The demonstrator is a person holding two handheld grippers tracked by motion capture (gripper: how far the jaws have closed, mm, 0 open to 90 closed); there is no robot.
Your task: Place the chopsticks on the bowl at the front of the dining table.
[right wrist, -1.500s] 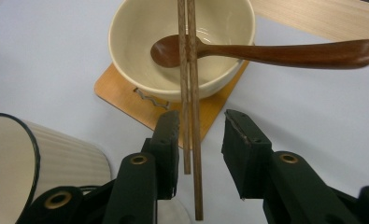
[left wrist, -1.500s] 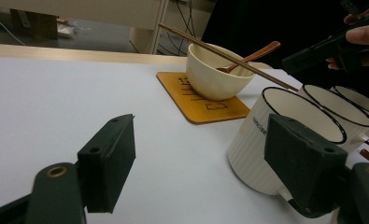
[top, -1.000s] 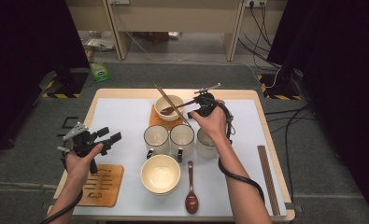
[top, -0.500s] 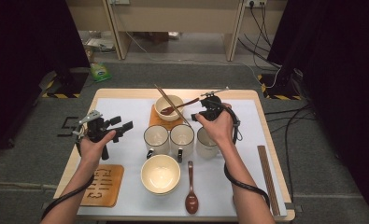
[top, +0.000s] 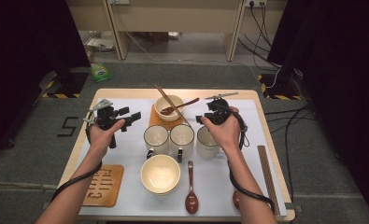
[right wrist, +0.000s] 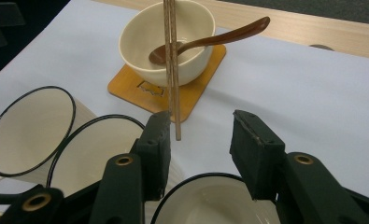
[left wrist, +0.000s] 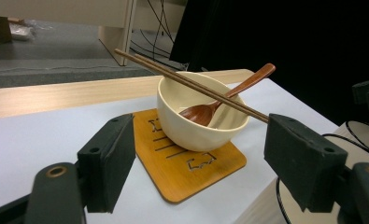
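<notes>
1. Chopsticks [right wrist: 171, 70] laid across the rim of the cream bowl [left wrist: 201, 116] at the far middle of the desk [top: 266, 116]; near tips overhanging toward the mugs, close ahead of the right claw [right wrist: 198, 140].
2. Wooden spoon [left wrist: 219, 105] lying in that same bowl, its handle leaning out over the rim; bowl seated on an orange coaster [left wrist: 187, 161].
3. Right claw released, jaws spread, nothing between them; poised above the rightmost mug [top: 205, 140], aimed at the chopstick tips.
4. Left claw [left wrist: 196, 154] also released and wide, empty, pointed at the bowl from the left side of the desk.
5. Risks, as judged from here:
   - Pinching just one stick, since the pair lies tight together and thin; the other likely to roll off the rim.
   - Nudging the overhanging tips before closing, enough to tip both sticks off the bowl or slide them onto the coaster.
   - Clipping a mug rim [right wrist: 102, 140] with the lower jaw on the way in, given the mugs directly beneath.
   - Dragging the spoon along if the sticks press its handle during a lift.
6. Against the frame half a second earlier: left claw raised and moved inward toward the bowl; right claw much where it was, near the chopstick tips; bowl, sticks and mugs unmoved.
</notes>
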